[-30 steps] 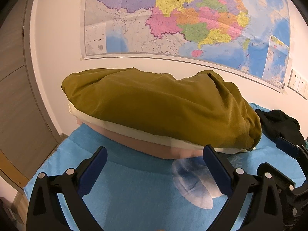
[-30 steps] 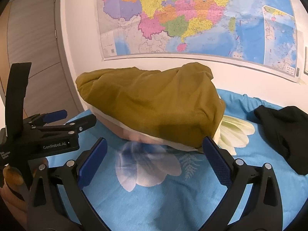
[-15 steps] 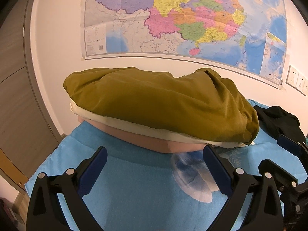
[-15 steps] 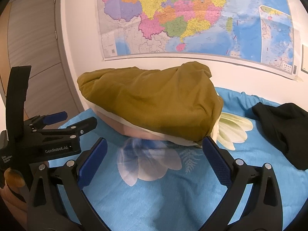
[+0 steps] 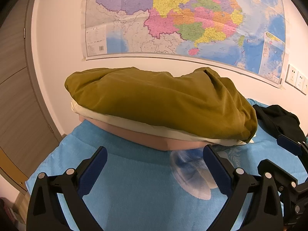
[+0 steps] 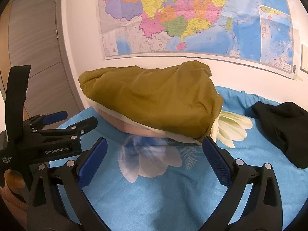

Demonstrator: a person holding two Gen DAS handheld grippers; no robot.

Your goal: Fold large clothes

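Hiding pink pile [image 5: 154,141] w/ olive garment [image 5: 159,104]; black cloth [image 6: 284,127] cut off.

In front of you is a bed covered with a light blue sheet [image 6: 154,202] printed with pale flowers. On it, against the wall, lies a stack of folded clothes: an olive-green garment [image 5: 159,104] on top, a cream layer [image 5: 134,122] and perhaps a pink one below. To the right, apart from the stack, lies a crumpled black garment [image 6: 284,129].
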